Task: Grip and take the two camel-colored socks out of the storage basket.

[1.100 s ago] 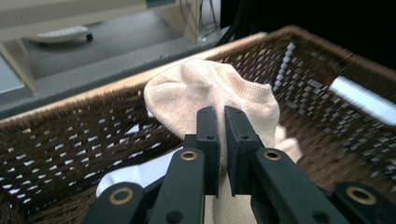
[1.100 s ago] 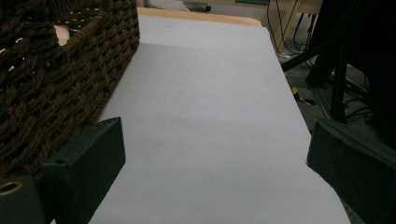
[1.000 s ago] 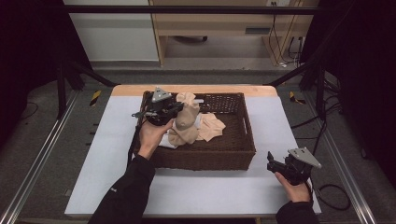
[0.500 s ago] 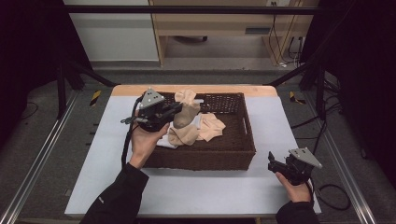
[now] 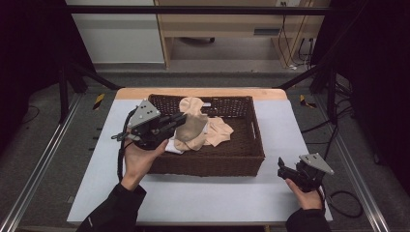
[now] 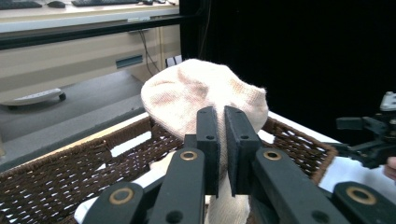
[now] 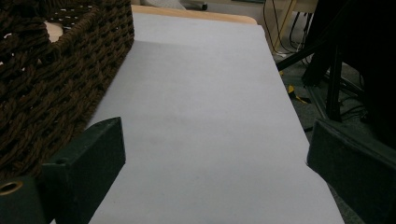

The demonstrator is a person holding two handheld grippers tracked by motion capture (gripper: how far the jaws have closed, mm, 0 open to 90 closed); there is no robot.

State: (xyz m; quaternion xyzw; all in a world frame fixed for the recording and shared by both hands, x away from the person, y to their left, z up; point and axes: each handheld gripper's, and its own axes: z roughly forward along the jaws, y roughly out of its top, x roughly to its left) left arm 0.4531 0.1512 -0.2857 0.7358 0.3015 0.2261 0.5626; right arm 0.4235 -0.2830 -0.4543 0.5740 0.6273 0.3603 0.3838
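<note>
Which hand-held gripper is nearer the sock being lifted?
Left hand-held gripper: shut on the sock above the basket. Right hand-held gripper sits off the basket's right corner, open.

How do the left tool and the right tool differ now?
The left tool is shut on a beige sock, raised over the wicker basket; the right tool is open and holds nothing, low beside the basket above the table. Both are hand-held, with black jaws.

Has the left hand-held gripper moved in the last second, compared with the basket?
Yes. The left hand-held gripper, shut on the beige sock, has drawn back toward the basket's left wall and the person.
</note>
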